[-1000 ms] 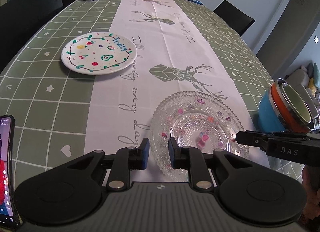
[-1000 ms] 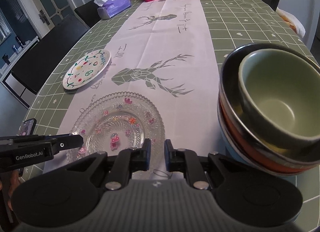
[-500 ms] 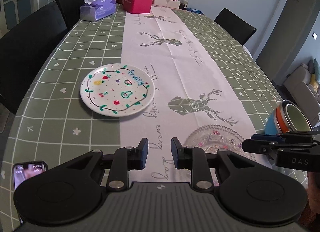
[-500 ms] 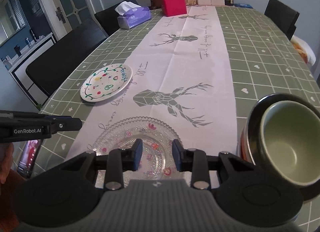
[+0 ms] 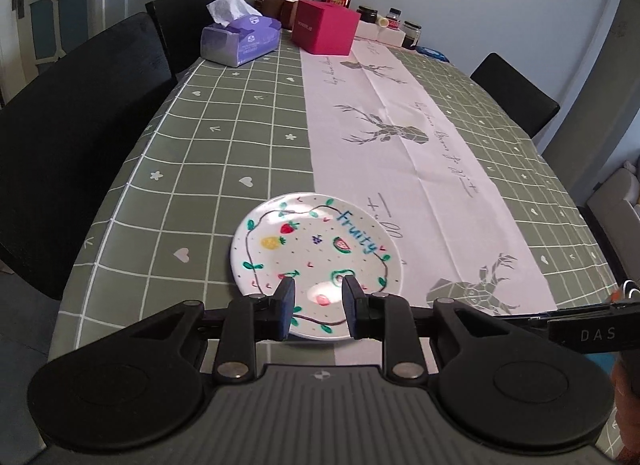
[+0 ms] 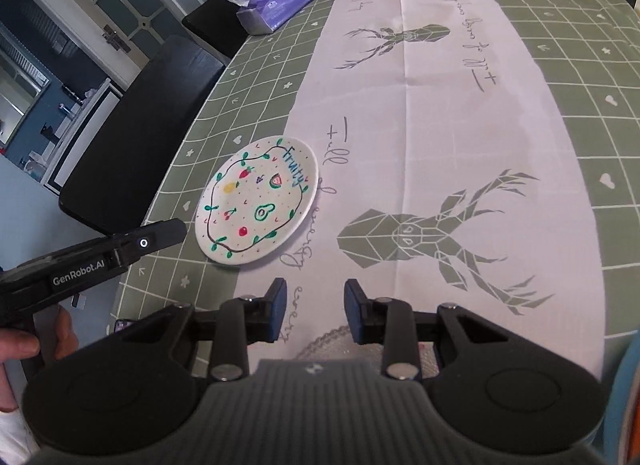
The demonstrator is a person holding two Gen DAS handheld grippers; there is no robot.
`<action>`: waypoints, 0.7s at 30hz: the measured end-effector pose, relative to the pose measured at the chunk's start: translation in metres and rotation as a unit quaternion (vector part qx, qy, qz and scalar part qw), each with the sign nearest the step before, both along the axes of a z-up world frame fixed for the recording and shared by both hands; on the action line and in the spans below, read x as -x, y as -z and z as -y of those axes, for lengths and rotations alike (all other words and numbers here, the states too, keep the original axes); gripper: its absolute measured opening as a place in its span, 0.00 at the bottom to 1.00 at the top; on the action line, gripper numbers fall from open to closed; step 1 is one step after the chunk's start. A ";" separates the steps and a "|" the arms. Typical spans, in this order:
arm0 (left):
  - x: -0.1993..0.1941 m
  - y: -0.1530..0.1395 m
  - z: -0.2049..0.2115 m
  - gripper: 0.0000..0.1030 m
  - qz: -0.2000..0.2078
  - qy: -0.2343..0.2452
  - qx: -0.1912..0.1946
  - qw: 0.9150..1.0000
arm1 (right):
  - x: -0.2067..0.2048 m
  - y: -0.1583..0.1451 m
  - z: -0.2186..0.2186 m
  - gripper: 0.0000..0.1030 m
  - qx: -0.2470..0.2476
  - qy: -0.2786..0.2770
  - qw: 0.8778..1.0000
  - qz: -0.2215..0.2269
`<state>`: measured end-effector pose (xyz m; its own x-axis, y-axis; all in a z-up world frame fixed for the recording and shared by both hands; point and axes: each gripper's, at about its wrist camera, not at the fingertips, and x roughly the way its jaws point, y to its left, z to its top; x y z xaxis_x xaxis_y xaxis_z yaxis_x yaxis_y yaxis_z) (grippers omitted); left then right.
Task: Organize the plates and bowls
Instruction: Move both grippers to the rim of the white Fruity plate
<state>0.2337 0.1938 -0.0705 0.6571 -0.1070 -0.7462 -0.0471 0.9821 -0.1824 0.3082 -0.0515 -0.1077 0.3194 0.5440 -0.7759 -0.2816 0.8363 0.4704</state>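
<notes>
Big oval table (image 5: 224,153) w/ green checked cloth, pale deer-print runner (image 5: 400,153) down the middle. Black chairs (image 5: 80,113) along the left side. Far end: purple tissue box (image 5: 240,39), pink box (image 5: 325,27), bottles & jars behind. White "Fruity" plate (image 5: 316,249) lies flat, straddling the runner's left edge, nothing on it. Left gripper (image 5: 318,307) poised over the plate's near rim, jaws parted a moderate way, holding nothing; can't tell if touching. Right gripper (image 6: 315,315) over the runner, right of the plate (image 6: 258,201), jaws apart, empty. Glass dish rim (image 6: 320,347) peeks just below its fingers.
</notes>
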 end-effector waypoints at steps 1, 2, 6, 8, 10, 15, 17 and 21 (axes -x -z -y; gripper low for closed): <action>-0.004 0.003 -0.005 0.28 -0.003 -0.006 -0.006 1.000 | -0.006 0.002 -0.004 0.30 -0.001 0.003 1.000 -0.006; -0.007 0.005 -0.010 0.28 -0.008 -0.009 -0.010 1.000 | -0.011 0.004 -0.007 0.30 0.000 0.005 1.000 -0.009; -0.019 0.017 -0.025 0.27 -0.019 -0.020 0.001 1.000 | -0.032 0.010 -0.022 0.30 0.012 0.009 1.000 -0.010; -0.025 0.023 -0.032 0.27 -0.025 -0.025 0.008 0.999 | -0.040 0.015 -0.027 0.30 0.008 0.011 1.000 -0.018; -0.029 0.030 -0.037 0.27 -0.029 -0.030 0.016 0.999 | -0.049 0.019 -0.031 0.29 0.008 0.014 1.000 -0.024; -0.035 0.041 -0.044 0.27 -0.041 -0.035 0.017 0.998 | -0.065 0.025 -0.038 0.29 0.007 0.019 0.999 -0.030; -0.037 0.042 -0.046 0.27 -0.043 -0.033 0.022 0.998 | -0.070 0.029 -0.038 0.29 0.005 0.024 0.999 -0.037; -0.040 0.045 -0.049 0.21 -0.048 -0.034 0.039 0.998 | -0.078 0.034 -0.038 0.28 -0.004 0.027 0.999 -0.043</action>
